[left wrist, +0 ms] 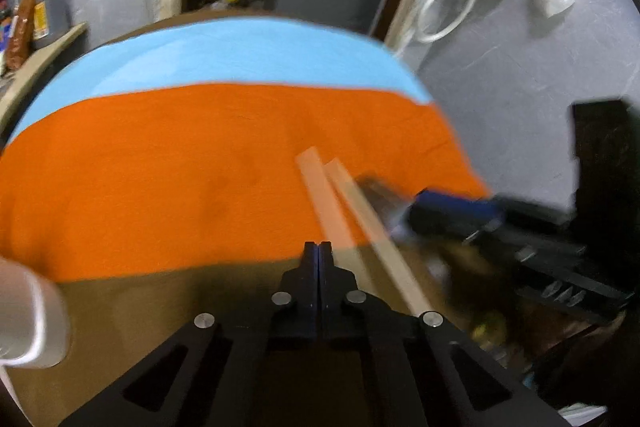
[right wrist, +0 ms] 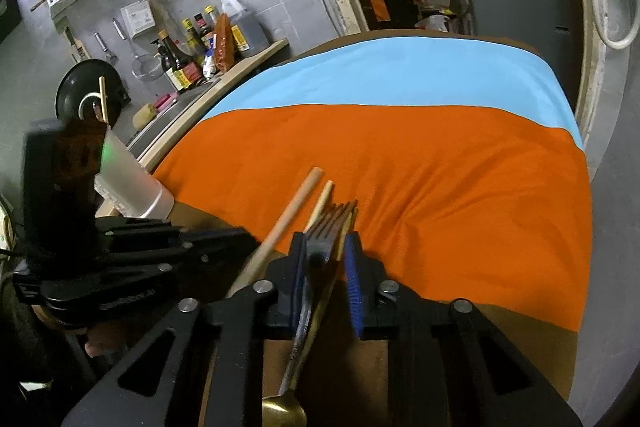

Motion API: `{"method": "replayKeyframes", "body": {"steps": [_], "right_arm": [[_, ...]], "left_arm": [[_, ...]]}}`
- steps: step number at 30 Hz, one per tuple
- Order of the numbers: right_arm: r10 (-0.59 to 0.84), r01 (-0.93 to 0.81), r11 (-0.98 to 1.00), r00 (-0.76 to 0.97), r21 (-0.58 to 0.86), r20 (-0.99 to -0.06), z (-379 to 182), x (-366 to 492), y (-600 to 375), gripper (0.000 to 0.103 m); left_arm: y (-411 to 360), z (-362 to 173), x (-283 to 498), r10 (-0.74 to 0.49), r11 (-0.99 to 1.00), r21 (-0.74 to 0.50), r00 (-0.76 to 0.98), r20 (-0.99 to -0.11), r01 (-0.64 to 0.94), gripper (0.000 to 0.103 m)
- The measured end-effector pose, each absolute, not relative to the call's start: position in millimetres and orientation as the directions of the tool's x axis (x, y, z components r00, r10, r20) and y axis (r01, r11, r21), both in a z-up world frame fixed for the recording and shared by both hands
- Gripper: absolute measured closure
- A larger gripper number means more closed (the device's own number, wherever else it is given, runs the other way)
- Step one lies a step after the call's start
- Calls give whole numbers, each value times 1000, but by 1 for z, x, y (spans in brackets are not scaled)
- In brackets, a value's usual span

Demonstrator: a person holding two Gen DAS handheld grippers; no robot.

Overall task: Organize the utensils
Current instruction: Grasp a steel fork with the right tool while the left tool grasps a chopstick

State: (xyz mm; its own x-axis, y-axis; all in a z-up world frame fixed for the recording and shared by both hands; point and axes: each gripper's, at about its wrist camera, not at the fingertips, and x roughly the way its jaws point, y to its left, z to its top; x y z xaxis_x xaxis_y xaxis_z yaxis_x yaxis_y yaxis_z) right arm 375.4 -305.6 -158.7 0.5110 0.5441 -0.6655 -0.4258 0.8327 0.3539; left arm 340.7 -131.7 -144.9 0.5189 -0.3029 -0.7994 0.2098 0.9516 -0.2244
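**Utensils bunched at near edge of cloth**

Table [right wrist: 460, 339] carries an orange cloth [right wrist: 440, 187] and a blue cloth [right wrist: 400, 75]. Left hand-held gripper [left wrist: 319, 247]: jaws fully together, nothing between them. Right hand-held gripper [right wrist: 326, 247]: nearly closed around a bunch of utensils [right wrist: 332, 223], fork tines forward. Two wooden sticks [right wrist: 296, 203] lie just left.

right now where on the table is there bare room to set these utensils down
Free: the wide orange cloth ahead of the right gripper, up to the blue cloth. Crowded: the near edge, where the wooden sticks, fork and left gripper bunch together.
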Motion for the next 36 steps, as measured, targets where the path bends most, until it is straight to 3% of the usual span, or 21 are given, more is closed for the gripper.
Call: {"method": "replayKeyframes", "body": {"steps": [9,15,25,27,31,36], "right_arm": [[580,-423,808,446,410,-682,-164,384,-303,92],[588,-425,802,434,420,-683,-166,381,-297,98],[579,-375,814,456,444,-676,-164,376,-309,98],[577,-365,815,455,450,-678,-166,376,-309,98],[576,-354,817,459,456,-676,-166,376,-310,98],[575,-343,818,462,463,-675,-169,377,-314,98]], "left_arm": [[-110,-132,332,-436,898,-386,554,-709,212,102],[-117,-135,336,-471,882,-406,517,-715,241,102],[-131,-143,354,-458,889,-390,446,-769,240,100],[-132,-144,359,-453,891,-386,433,-779,237,98],[-135,-143,367,-444,895,-374,401,-801,244,83],[-141,-143,369,-421,904,-345,384,-822,252,82]]}}
